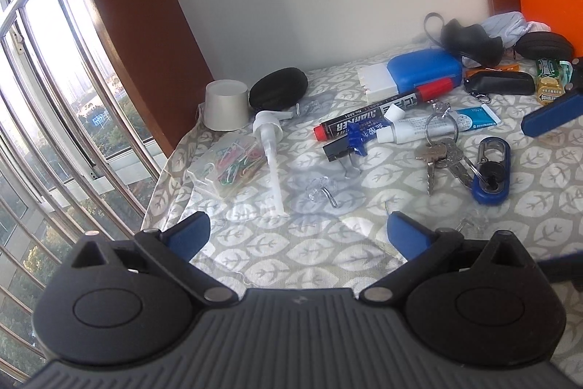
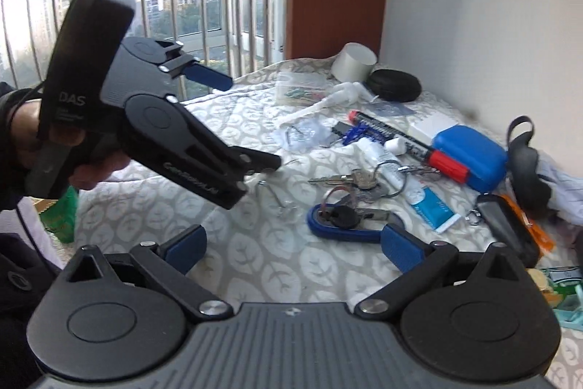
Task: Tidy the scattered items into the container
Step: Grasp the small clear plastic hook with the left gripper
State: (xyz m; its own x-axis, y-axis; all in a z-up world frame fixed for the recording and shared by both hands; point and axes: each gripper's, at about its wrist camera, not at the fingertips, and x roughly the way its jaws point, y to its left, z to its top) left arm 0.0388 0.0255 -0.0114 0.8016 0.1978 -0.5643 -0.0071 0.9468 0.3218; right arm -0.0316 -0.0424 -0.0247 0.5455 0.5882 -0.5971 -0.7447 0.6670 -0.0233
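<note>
Presumably the bunch of keys (image 1: 442,158) — lying mid-desk (image 1: 291,254) beside the blue carabiner (image 1: 492,170) — is being lined up: stiff, jangly, best pinched at the ring. Both grippers' fingers (image 1: 189,232) are being held apart, empty.

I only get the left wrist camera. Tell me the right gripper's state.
Observer: The right gripper is open and empty; the blue key clip lies just ahead of it.
Operator: Describe my left gripper from outside.
Observer: A hand holds the left gripper open and empty above the cloth, with a clear hook just below its lower finger.
Operator: Report what's under that hand.
Observer: Something green, past the cloth's edge; I cannot tell what it is.
</note>
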